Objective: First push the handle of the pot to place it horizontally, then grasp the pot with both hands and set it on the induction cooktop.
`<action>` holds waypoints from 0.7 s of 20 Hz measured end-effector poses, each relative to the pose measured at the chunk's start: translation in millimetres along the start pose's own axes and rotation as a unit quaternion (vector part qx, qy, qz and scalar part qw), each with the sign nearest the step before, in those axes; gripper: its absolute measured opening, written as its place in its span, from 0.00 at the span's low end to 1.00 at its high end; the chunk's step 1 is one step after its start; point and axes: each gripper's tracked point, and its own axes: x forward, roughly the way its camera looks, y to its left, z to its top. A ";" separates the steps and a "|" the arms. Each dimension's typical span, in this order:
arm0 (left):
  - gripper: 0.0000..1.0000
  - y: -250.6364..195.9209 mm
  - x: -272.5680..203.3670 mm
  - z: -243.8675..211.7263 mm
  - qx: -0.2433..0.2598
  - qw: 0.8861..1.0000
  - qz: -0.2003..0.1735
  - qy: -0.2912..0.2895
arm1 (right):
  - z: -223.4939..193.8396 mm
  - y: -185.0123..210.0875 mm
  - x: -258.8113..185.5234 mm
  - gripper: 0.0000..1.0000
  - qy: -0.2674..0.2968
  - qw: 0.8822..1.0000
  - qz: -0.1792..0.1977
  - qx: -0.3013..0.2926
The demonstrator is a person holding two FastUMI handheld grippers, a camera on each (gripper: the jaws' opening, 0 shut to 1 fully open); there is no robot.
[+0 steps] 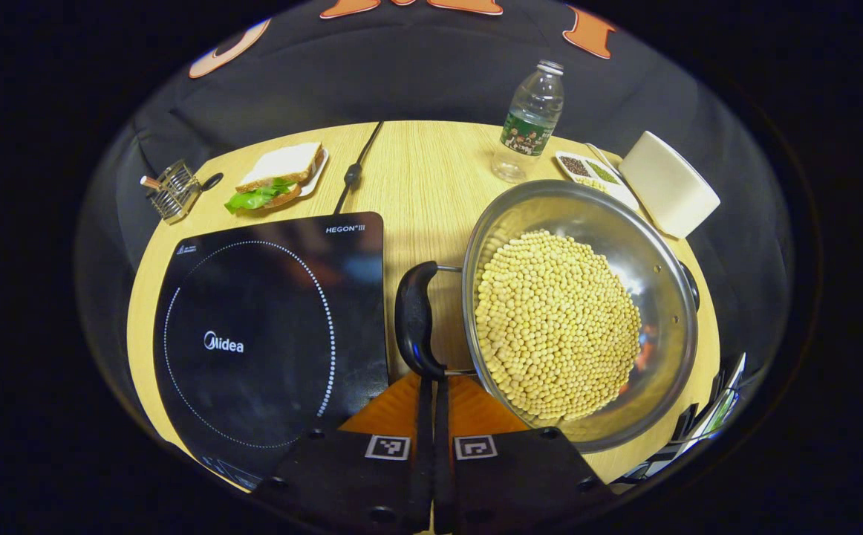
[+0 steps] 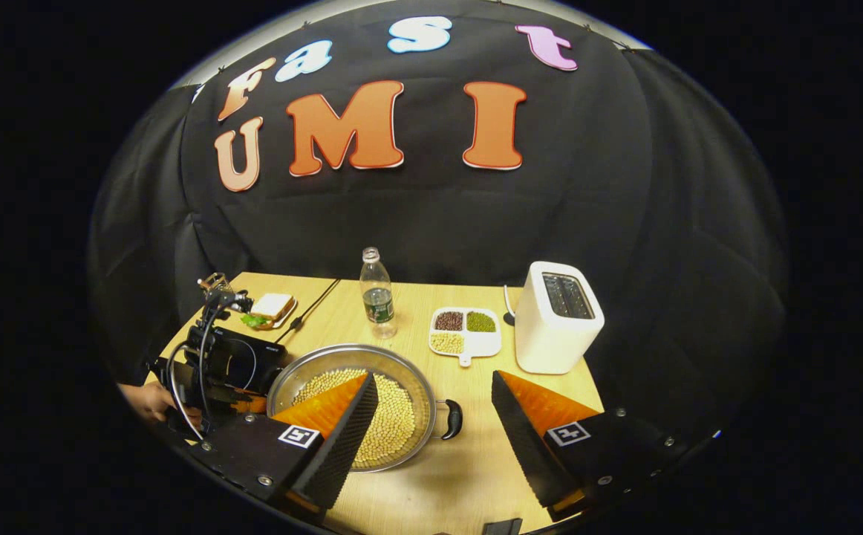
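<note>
1. The left gripper (image 1: pixel 431 386) has its two fingers pressed together, nothing between them. Their tips sit at the lower end of the pot's near handle (image 1: pixel 415 319), touching it or very nearly so; I cannot tell which.
2. The right gripper (image 2: pixel 435 401) stands wide open and empty, hovering above the table (image 2: pixel 469 453). Its fingers frame the pot's other handle (image 2: pixel 451 418) from well above, without contact.
3. The pot (image 1: pixel 669 297) is a shallow steel pan loaded with pale beans (image 1: pixel 558 327). It rests on the wooden table just to the right of the induction cooktop (image 1: pixel 268 327), beside it and not on it.
4. In the left gripper view the near handle looks laid out sideways from the rim, towards the cooktop. I judge the push-the-handle step to be finished or in its last touch.
5. Still to do, as I read it: both grippers must close on a handle each, then lift and carry the pot onto the cooktop's ring. The left must open first; the right must come down to its handle.
6. Further out stand a water bottle (image 1: pixel 529 122), a divided dish of beans (image 2: pixel 465 331), a white toaster (image 2: pixel 558 316) and a sandwich on a plate (image 1: pixel 277 178), all away from the path to the cooktop.
7. In the right gripper view, a hand (image 2: pixel 151 401) holds the left gripper's rig at the table's left edge.
</note>
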 end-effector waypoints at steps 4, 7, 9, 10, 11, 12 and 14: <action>0.08 -0.2 -13.1 3.8 -0.003 0.999 -0.024 -0.030 | -25.6 2.7 22.8 0.96 0.044 0.999 0.001 0.004; 0.14 -2.9 -26.3 13.3 -0.018 0.997 -0.050 -0.049 | -44.0 1.4 36.1 0.96 0.074 0.997 0.000 0.015; 0.24 -4.0 -36.0 23.7 -0.023 0.996 -0.064 -0.063 | -56.2 1.7 40.7 0.96 0.092 0.995 0.003 0.025; 0.43 -3.8 -36.2 29.0 -0.021 0.995 -0.067 -0.071 | -61.2 3.2 45.5 0.96 0.100 0.995 0.005 0.029; 0.46 -4.5 -35.1 33.1 -0.019 0.995 -0.069 -0.074 | -65.4 4.5 50.6 0.96 0.106 0.994 0.005 0.031; 0.66 -7.0 -33.2 34.9 -0.016 0.994 -0.072 -0.075 | -68.1 4.0 54.3 0.96 0.112 0.993 0.005 0.032; 0.95 -8.4 -26.0 40.7 -0.017 0.995 -0.066 -0.076 | -73.8 2.4 60.8 0.96 0.120 0.992 0.004 0.031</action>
